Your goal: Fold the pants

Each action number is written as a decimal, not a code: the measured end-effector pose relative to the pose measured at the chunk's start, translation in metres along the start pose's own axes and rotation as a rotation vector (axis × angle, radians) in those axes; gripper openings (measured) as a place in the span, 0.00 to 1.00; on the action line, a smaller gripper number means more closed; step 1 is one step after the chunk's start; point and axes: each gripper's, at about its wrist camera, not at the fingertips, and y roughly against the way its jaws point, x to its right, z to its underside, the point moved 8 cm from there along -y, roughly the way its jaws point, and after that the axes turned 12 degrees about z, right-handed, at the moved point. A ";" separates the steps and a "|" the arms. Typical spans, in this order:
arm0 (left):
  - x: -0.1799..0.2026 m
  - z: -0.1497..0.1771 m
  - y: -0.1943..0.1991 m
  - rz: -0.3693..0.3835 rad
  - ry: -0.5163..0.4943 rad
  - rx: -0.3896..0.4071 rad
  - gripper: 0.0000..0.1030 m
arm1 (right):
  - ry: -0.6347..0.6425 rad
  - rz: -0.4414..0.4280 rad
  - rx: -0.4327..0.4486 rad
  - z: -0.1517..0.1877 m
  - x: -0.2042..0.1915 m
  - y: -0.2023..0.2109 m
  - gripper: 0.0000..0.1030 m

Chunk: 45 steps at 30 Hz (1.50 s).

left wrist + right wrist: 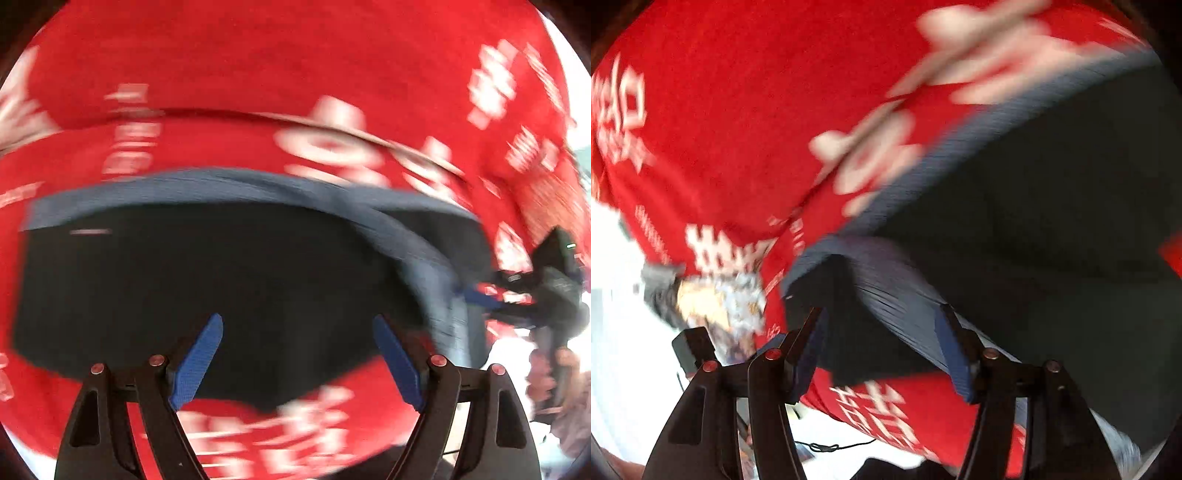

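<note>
Dark pants (221,277) lie folded on a red cloth, their grey-blue ribbed waistband (221,184) along the far edge. My left gripper (297,325) hovers over the dark fabric, open, with nothing pressed between its blue pads. At the right edge of the left wrist view my right gripper (480,295) reaches the waistband's end, held by a hand. In the right wrist view the pants (1034,221) fill the right side. A ribbed waistband corner (894,291) lies below my right gripper (881,314), which is open, its pads clear of the cloth. Both views are motion-blurred.
The red cloth (258,55) with white printed lettering covers the surface under the pants. A white surface (628,332) with a thin cable (831,447) shows beyond the cloth's near edge. A blurred patterned sleeve (727,302) is at the left.
</note>
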 end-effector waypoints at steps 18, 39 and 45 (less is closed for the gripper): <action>0.148 0.024 -0.135 0.196 -0.198 -0.208 0.83 | -0.485 0.121 0.088 0.158 0.256 0.046 0.59; 0.194 -0.115 -0.145 0.122 -0.044 0.055 0.83 | -0.169 -0.149 0.224 -0.120 0.177 0.176 0.13; 0.184 -0.158 -0.144 0.024 -0.020 0.137 0.83 | -0.121 0.054 0.155 -0.189 0.189 0.141 0.65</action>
